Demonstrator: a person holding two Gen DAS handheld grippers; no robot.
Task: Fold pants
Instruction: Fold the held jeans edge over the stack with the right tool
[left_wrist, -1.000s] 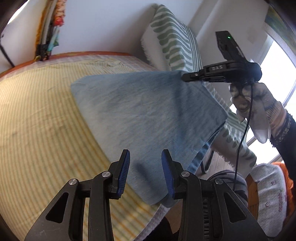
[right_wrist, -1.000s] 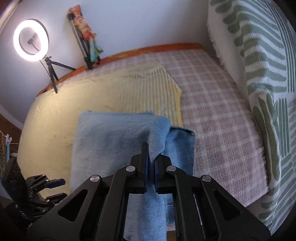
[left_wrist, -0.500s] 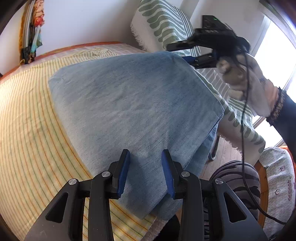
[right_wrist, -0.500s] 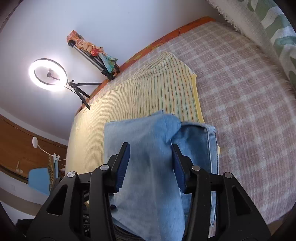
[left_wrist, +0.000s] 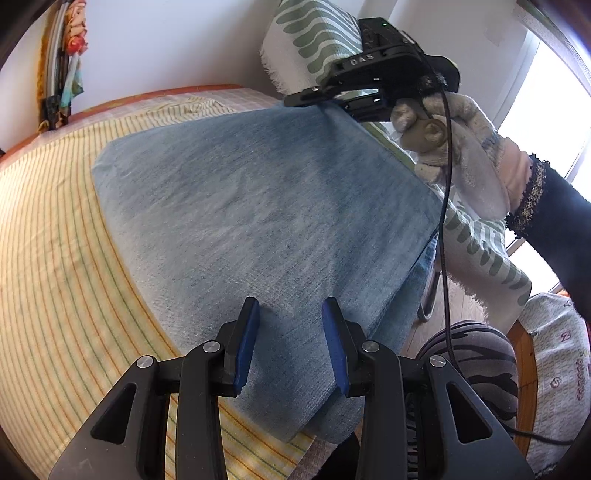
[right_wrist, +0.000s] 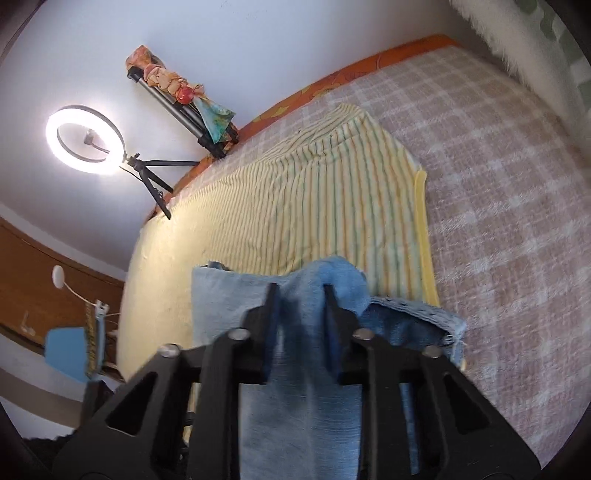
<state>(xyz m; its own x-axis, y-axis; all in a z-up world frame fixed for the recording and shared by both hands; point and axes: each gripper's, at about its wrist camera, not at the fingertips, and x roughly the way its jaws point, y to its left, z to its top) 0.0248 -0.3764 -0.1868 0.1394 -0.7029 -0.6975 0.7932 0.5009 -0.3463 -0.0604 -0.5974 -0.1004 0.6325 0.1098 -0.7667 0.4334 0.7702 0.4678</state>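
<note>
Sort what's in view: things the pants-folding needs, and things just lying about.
Needed: pants, left gripper, right gripper, striped sheet.
Lying about: ring light, tripod, patterned cushion, checked cover.

Striped yellow sheet (left_wrist: 55, 229) lies bare left of the folded pants (left_wrist: 258, 221); checked bedspread (right_wrist: 498, 221) open on the right; green-patterned cushion (left_wrist: 314, 37) blocks the far side.

one pair of pants (left_wrist: 258, 206), two grippers (left_wrist: 290, 343) (right_wrist: 299, 325), one ring light (right_wrist: 85, 139)
</note>
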